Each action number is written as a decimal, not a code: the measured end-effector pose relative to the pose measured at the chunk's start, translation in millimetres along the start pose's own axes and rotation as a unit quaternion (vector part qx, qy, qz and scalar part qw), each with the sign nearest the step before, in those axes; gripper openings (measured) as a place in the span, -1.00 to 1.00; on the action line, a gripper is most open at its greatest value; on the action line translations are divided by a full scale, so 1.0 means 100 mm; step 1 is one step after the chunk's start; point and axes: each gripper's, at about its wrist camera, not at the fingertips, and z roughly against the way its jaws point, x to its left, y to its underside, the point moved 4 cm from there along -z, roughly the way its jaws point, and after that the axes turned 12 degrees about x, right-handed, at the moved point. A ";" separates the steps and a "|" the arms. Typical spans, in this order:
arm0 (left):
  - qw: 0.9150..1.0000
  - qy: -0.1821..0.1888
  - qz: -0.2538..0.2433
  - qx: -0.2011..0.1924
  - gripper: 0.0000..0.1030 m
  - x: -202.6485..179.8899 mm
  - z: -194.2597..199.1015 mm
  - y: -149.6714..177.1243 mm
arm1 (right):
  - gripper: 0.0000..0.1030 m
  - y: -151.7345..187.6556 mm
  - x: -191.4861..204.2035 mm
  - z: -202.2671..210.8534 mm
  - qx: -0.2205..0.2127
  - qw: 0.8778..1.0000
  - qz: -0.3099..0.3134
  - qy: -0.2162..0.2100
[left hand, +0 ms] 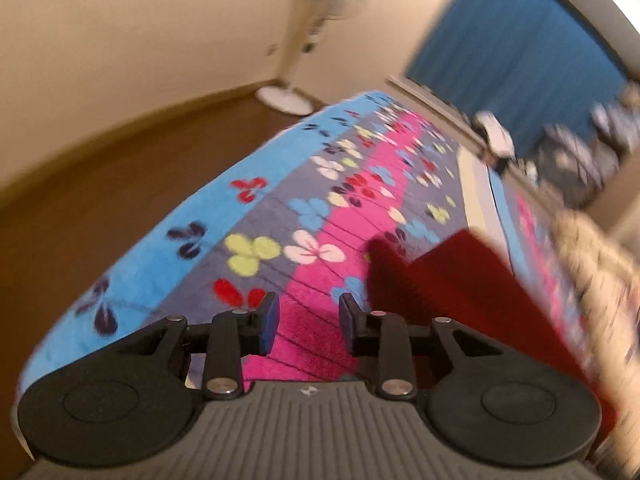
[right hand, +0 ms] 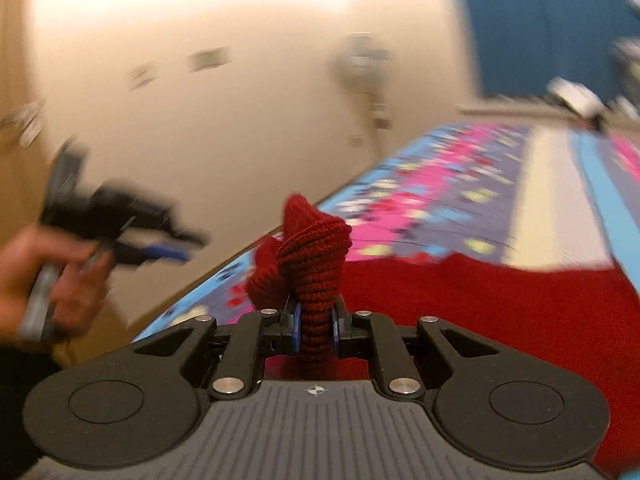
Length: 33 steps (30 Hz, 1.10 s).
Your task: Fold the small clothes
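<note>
We are holding a bunched edge of the red knitted garment [right hand: 316, 248] pinched tight in the right gripper [right hand: 316, 330], the rest of it trailing away to the right across the flowered blanket [left hand: 304, 208] on the bed. The left gripper [left hand: 308, 322] is hanging parted and empty over the blanket, the garment lying just to its right, so the right hand is leading the fold.

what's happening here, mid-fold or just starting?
Mid-handling. A person holds a gripper in each hand over a flowered blanket. The right gripper is shut on a bunched corner of a dark red knit garment, lifting it while the rest lies on the blanket. The left gripper is open and holds nothing, with the garment beside it. No finished fold is visible yet.
</note>
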 end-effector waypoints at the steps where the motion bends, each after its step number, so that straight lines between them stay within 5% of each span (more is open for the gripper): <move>1: 0.999 -0.011 -0.030 -0.004 -0.32 -0.11 -0.01 0.03 | -0.73 0.01 -0.16 0.10 -0.005 0.999 -0.037 0.013; 4: 0.993 -0.035 -0.112 -0.019 -0.32 -0.43 -0.07 0.13 | -0.74 0.14 -0.69 0.33 -0.013 0.986 -0.153 0.060; 9: 0.978 -0.055 -0.197 -0.028 -0.27 -0.77 -0.27 0.32 | -0.74 0.61 -1.43 0.53 0.009 0.945 -0.297 0.135; 13: 0.974 -0.054 -0.220 -0.023 -0.27 -0.89 -0.41 0.36 | -0.73 0.89 -1.74 0.48 0.024 0.927 -0.352 0.130; 17: 0.973 -0.055 -0.223 -0.020 -0.27 -0.95 -0.49 0.35 | -0.56 0.89 -1.80 0.47 0.011 0.932 -0.355 0.071; 22: 0.975 -0.053 -0.217 -0.016 -0.25 -0.98 -0.51 0.34 | 0.11 0.78 -1.90 0.46 -0.010 0.931 -0.363 0.049; 26: 0.972 -0.054 -0.226 -0.012 -0.25 -1.03 -0.53 0.37 | 0.12 0.78 -1.95 0.40 0.008 0.928 -0.371 0.030; 31: 0.972 -0.052 -0.229 -0.009 -0.22 -1.07 -0.55 0.39 | 0.23 0.69 -1.80 0.29 0.030 0.942 -0.333 0.028; 32: 0.972 -0.051 -0.228 -0.008 -0.22 -1.08 -0.56 0.39 | 0.22 0.67 -1.75 0.28 0.036 0.946 -0.320 0.028; 33: 0.973 -0.050 -0.227 -0.008 -0.22 -1.08 -0.56 0.39 | -0.02 0.65 -1.71 0.27 0.039 0.951 -0.305 0.026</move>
